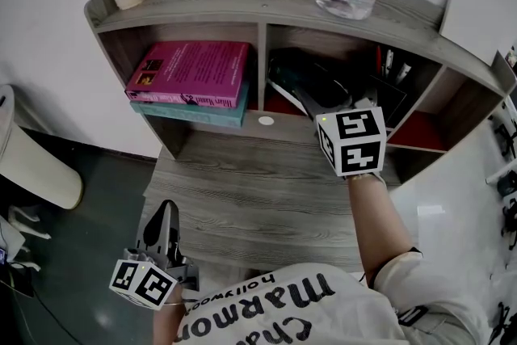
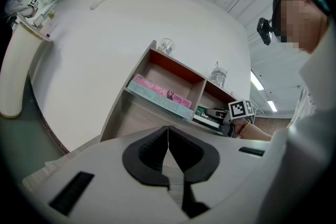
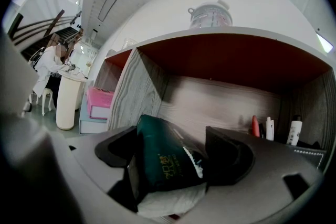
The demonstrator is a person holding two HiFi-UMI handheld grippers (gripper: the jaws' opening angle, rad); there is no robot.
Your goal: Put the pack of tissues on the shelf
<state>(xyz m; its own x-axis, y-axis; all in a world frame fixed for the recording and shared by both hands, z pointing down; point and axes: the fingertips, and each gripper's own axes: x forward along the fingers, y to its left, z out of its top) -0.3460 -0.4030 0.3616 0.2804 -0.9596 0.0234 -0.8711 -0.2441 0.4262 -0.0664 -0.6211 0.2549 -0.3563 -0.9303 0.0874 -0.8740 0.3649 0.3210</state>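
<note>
My left gripper (image 1: 165,210) hangs with fingers together by the worktop's (image 1: 242,190) near edge; my right gripper (image 3: 172,140) has its fingers clamped on the pack of tissues (image 3: 165,162), inside the shelf's (image 1: 275,8) right-hand compartment.

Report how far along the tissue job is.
Done: the tissue pack is picked up and inside the shelf, right compartment. In hand: the right gripper clamps it there. Left: set it down and release. The left gripper is shut, empty, away from the shelf.
</note>
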